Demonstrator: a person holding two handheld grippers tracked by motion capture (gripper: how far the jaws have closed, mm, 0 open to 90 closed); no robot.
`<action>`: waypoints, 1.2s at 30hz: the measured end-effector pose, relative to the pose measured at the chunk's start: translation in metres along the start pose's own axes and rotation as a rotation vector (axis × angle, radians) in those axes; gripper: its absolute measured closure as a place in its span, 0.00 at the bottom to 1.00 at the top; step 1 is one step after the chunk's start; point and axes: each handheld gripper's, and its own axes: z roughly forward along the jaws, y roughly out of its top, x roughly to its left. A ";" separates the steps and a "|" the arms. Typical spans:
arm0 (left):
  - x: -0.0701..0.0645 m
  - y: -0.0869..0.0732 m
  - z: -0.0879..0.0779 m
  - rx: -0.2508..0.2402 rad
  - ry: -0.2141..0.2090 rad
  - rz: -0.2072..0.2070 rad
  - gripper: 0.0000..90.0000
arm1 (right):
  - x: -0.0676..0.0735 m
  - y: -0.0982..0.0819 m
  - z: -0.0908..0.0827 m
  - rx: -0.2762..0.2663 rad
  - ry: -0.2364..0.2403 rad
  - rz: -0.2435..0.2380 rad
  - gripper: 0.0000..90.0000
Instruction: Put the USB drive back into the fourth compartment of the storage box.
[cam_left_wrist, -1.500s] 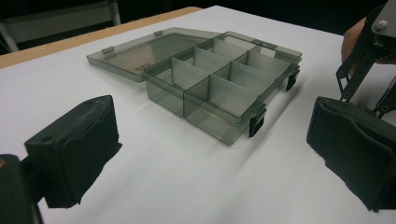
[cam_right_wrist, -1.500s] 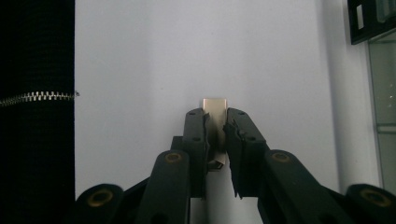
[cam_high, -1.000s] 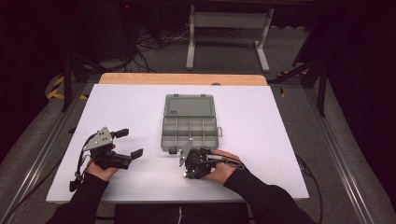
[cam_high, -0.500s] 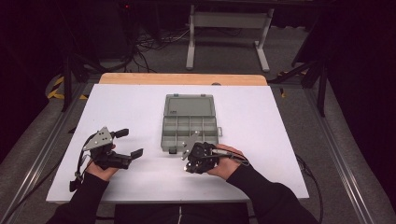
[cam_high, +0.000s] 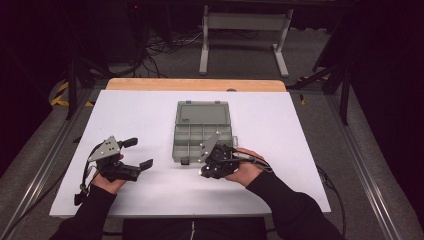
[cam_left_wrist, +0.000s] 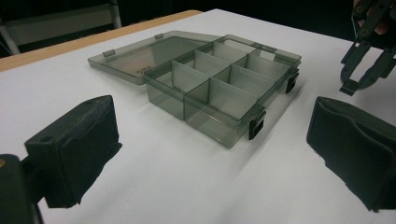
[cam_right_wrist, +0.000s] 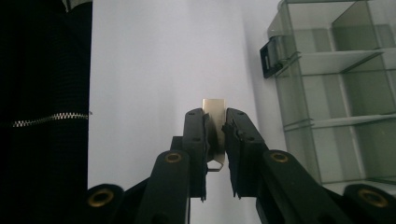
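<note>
**Narrowly pinched: a thin metal strip in the right claw**

Edge-on between the pads of the right claw (cam_right_wrist: 215, 135) sits a thin metal strip (cam_right_wrist: 214, 109), pale and flat. Its long axis runs along the jaws, and its squared end pokes out just past their tips, pointing away from the hand; a small bent end shows at the back of the pads. The jaws are drawn nearly together, pressing the strip from both sides, and the strip hangs clear above the white table (cam_right_wrist: 154, 70).

Just beside this claw, to its right in the right gripper view, stands the smoky clear organizer box (cam_right_wrist: 341, 93), its dividers and a black latch (cam_right_wrist: 270, 56) facing the claw. From the high view the right claw (cam_high: 215, 162) hovers at the box's near edge, box (cam_high: 202, 132) lid laid open on the far side.

Well apart, across bare table (cam_high: 150, 115), the left claw (cam_high: 131, 155) rests with its jaws spread wide and nothing between them; its black pads (cam_left_wrist: 79, 140) frame the box (cam_left_wrist: 219, 88) ahead.
</note>
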 end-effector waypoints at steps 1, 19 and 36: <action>0.000 0.000 0.000 0.001 0.001 0.003 0.04 | -0.001 0.000 -0.002 -0.010 -0.004 -0.004 0.88; 0.000 0.000 -0.001 -0.002 0.002 0.005 0.04 | -0.019 -0.003 -0.024 -0.060 -0.054 0.028 0.88; 0.000 0.001 -0.002 -0.001 0.005 0.006 0.04 | -0.048 -0.009 -0.036 -0.074 -0.110 0.097 0.88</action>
